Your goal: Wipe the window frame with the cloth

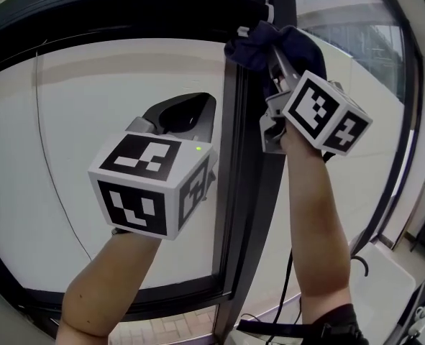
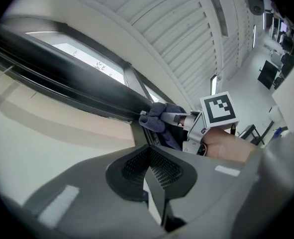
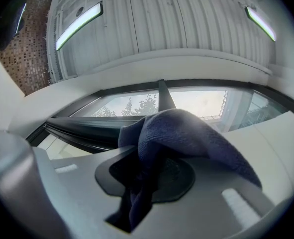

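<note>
Fingers of the right gripper (image 3: 151, 168) are clamped on a dark blue cloth (image 3: 186, 133). One fold bulges up over the jaws and a tail hangs down through the gap between them. In the head view the right gripper (image 1: 273, 52) is raised high on the right. It holds the cloth (image 1: 252, 45) at the top of the black upright bar of the window frame (image 1: 230, 214), close to where that bar meets the dark top rail. The cloth seems to press on the bar there, though the contact itself is hard to make out.

From the left gripper view, the cloth (image 2: 159, 119) sits in that same corner of the window frame (image 2: 77, 88), with the right gripper (image 2: 175, 117) just behind it.

The left gripper (image 2: 149, 156) has its jaws drawn together, pads meeting, with nothing between them. In the head view the left gripper (image 1: 187, 113) is lower and to the left of the right one. It points at the pale window pane (image 1: 90, 99), just left of the upright bar and apart from the cloth.

Above the frame, the right gripper view shows a slatted ceiling (image 3: 186, 19) with a lit strip light (image 3: 77, 26).
</note>
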Tool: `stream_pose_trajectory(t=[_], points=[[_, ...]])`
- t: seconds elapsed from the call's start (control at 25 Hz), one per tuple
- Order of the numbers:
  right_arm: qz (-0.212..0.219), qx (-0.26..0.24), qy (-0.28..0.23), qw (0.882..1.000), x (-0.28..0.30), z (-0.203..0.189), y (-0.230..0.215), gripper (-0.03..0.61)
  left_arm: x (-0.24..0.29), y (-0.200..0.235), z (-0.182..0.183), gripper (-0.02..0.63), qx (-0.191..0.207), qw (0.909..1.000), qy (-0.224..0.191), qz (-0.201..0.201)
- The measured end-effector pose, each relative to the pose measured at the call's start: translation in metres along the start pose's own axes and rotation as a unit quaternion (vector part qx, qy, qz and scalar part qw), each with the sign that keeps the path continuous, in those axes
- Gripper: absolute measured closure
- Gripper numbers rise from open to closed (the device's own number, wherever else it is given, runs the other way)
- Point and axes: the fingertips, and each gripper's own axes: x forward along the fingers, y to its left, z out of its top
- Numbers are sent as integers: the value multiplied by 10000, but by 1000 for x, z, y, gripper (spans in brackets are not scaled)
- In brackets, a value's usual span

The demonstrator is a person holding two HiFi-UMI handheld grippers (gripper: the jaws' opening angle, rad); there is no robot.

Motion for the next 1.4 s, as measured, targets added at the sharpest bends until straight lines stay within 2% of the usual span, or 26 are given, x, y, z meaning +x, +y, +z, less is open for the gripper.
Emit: stream_pose_trajectory(t=[0.64, 1.2, 1.4], points=[[-169, 94, 511, 9985, -57, -58, 11, 511, -31, -12, -46, 620, -377, 9987, 310, -132], [-410, -126, 1151, 9924, -106, -110, 17, 511, -54, -22, -83, 620, -572, 9966, 535, -235], [-436, -105, 1385, 9893, -130, -135, 21, 511, -63, -33, -97, 620, -677, 9959, 465, -370]])
